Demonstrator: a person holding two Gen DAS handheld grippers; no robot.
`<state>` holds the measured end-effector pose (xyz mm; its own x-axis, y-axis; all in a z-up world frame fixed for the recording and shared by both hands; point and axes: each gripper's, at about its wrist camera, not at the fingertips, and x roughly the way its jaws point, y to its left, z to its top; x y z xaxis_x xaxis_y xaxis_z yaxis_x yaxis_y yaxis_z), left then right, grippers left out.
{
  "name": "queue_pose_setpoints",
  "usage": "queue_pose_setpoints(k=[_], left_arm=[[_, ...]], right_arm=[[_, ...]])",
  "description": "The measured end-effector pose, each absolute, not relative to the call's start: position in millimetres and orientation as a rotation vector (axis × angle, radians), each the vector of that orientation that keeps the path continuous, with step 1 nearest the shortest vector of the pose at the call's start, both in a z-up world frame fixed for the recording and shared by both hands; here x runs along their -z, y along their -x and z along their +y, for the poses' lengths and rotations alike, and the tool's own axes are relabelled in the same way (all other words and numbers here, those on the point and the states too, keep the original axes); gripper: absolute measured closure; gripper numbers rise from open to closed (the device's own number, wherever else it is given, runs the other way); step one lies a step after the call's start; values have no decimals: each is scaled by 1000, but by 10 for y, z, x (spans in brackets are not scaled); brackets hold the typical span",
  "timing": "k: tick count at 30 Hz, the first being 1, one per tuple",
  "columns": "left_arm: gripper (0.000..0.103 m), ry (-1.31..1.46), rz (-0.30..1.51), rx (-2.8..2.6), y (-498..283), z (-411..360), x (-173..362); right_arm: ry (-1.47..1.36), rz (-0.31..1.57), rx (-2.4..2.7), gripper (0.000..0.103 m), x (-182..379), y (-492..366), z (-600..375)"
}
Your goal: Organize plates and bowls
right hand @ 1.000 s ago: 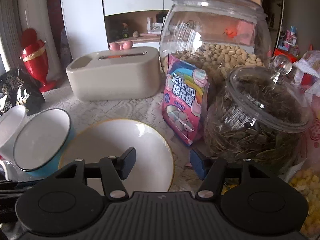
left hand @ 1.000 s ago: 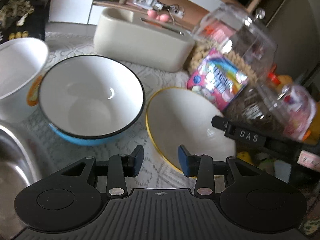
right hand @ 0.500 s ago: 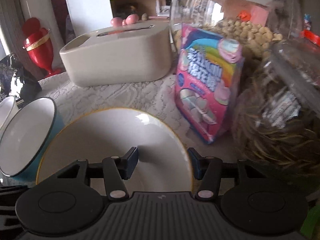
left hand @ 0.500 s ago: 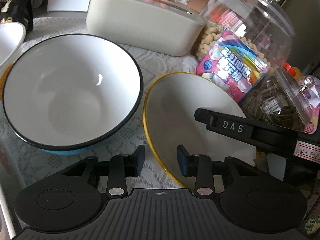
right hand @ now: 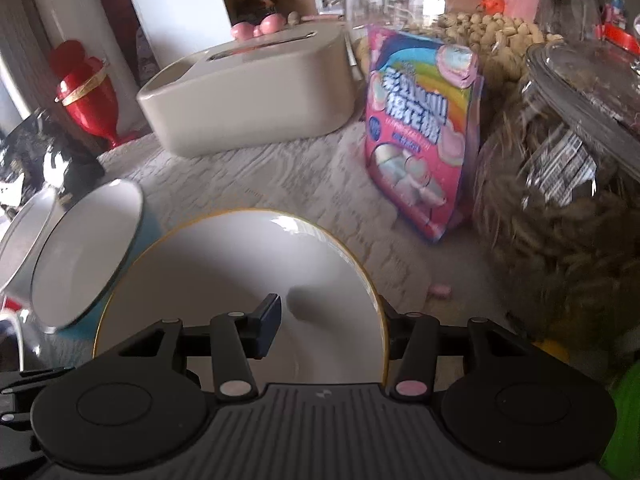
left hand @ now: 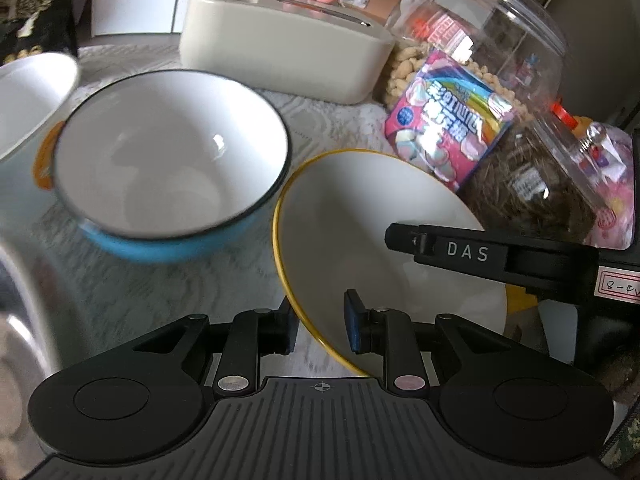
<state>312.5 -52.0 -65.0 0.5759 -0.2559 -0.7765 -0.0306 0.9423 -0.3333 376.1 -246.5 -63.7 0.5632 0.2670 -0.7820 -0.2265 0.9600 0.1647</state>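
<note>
A white bowl with a yellow rim (left hand: 380, 216) (right hand: 240, 264) sits on the lace cloth. My left gripper (left hand: 318, 320) straddles its near-left rim, one finger outside and one inside. The jaws are closing and the pads stand clear of the rim. My right gripper (right hand: 332, 320) straddles the bowl's right rim, left finger inside, right finger half hidden below the edge; its jaws are closing too, with a gap still showing. One of its fingers (left hand: 440, 248) reaches over the bowl in the left wrist view. A blue bowl with a black rim (left hand: 172, 160) (right hand: 84, 256) stands to the left, a white bowl (left hand: 28, 100) beyond it.
A beige tissue box (left hand: 280, 52) (right hand: 248, 92) stands behind the bowls. A pink marshmallow bag (right hand: 420, 132) leans on glass jars of peanuts (right hand: 480, 28) and seeds (right hand: 560, 200) at the right. A shiny metal basin (left hand: 16, 300) lies at the left edge, a red vase (right hand: 88, 92) far left.
Both grippers have come down and closer to the yellow-rimmed bowl. Their jaws have narrowed, and each now has the rim between its fingers.
</note>
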Motion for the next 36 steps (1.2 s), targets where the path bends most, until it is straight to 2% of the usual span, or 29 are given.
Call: queue_pose_setpoints(k=[13,24,36], left_arm=[[77,339,962,74,-2436,-185,610],[77,341,973,74,-2346,-147,615],[77,373,928,80,-2199,-46,469]], right_arm=[[32,957,-391,54,559,-3160,-2072],[56,1023,-383,53,584,-3127,-1994],[98,968,-370,53,448,-3077,-1970]])
